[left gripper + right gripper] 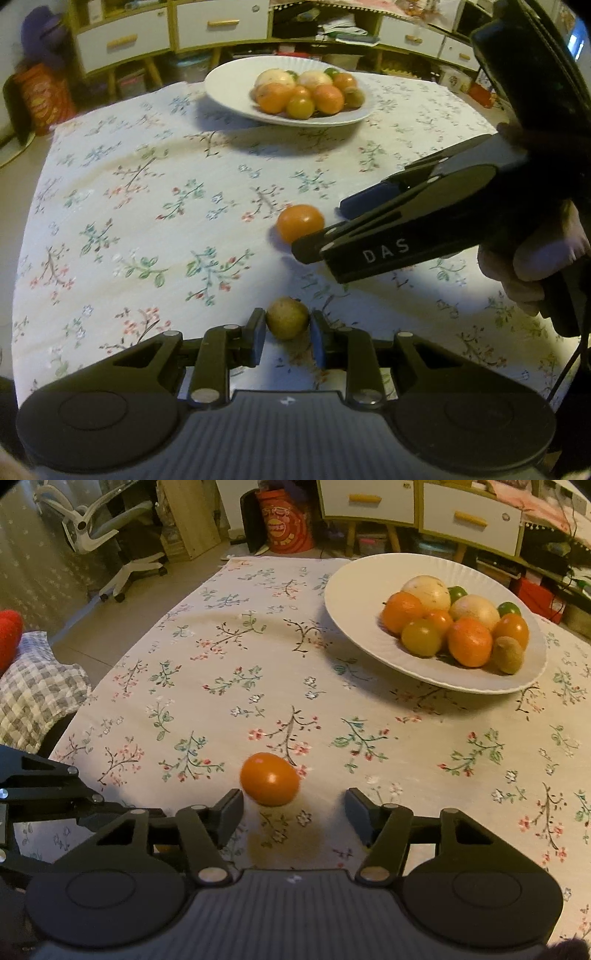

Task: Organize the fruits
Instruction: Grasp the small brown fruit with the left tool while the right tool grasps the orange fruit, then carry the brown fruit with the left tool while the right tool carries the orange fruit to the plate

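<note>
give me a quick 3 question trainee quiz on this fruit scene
1. True or false: the left claw is shut on a brown fruit.
2. Which fruit lies loose on the cloth ahead of the right claw? A lime, B orange fruit, C kiwi.
3. Where is the rest of the fruit?

Key:
1. True.
2. B, the orange fruit; the claw's fingers are not gripping it.
3. Piled on the white plate.

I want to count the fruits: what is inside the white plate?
The white plate holds a pile of fruits: orange, pale, yellowish, green and one brown. Any fruit underneath the pile is covered, so an exact count is unsure.
</note>
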Available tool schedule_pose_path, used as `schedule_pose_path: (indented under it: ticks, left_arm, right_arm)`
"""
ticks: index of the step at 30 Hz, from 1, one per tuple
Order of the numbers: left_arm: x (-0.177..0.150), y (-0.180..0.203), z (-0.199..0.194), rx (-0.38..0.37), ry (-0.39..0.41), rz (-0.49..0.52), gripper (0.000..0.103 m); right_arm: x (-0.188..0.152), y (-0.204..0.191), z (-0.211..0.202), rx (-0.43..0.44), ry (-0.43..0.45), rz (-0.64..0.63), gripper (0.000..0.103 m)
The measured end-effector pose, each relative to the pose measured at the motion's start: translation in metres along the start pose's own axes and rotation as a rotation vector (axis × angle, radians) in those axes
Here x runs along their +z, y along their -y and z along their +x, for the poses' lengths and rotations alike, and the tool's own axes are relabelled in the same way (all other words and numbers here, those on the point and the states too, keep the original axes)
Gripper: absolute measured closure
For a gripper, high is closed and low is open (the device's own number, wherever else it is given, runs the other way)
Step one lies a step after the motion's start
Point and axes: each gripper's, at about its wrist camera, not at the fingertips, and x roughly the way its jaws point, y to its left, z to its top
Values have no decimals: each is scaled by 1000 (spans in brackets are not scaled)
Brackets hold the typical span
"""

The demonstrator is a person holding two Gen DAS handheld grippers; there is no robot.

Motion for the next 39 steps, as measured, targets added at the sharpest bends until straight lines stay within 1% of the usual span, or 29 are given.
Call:
schedule_pose_path:
  ticks: [3,5,6,8,9,12,18,25,34,36,38,39]
  left_arm:
    - [-1,-5,-1,3,-8,-16,86]
    - [-3,-7,-2,7,-9,-21,86]
    - [-3,-9,-2,7,-10,-25,86]
    - [-4,-12,-2,7,-12,-32,86]
    - [-4,-12,-2,6,-12,-34,86]
    - [-4,-13,-3,9,-12,-34,86]
    - [-4,-13,-3,9,-12,-35,86]
    - [1,-16,-3,-13,-10,-64,86]
    - [11,-18,-7,-8,20,-85,86]
    - [14,-19,-7,-7,27,-93,86]
    - [17,-20,-6,-8,34,-100,86]
    - [19,-21,-6,-10,38,-102,86]
  right_arm:
    - [1,-4,2,-16,8,-19,52]
    - [2,-5,3,-21,12,-26,59]
    - [2,-6,4,-21,14,-29,61]
    - [3,-9,4,-23,17,-43,71]
    - [3,-10,4,-26,17,-52,74]
    - [3,-14,5,-37,19,-70,74]
    - [3,-12,3,-26,19,-67,75]
    - [6,-8,-2,-19,29,-45,75]
    - [5,4,-10,-11,41,-5,77]
    - [5,8,-13,-10,46,10,79]
    - [6,12,-17,-2,54,27,88]
    - [6,14,-19,2,57,38,88]
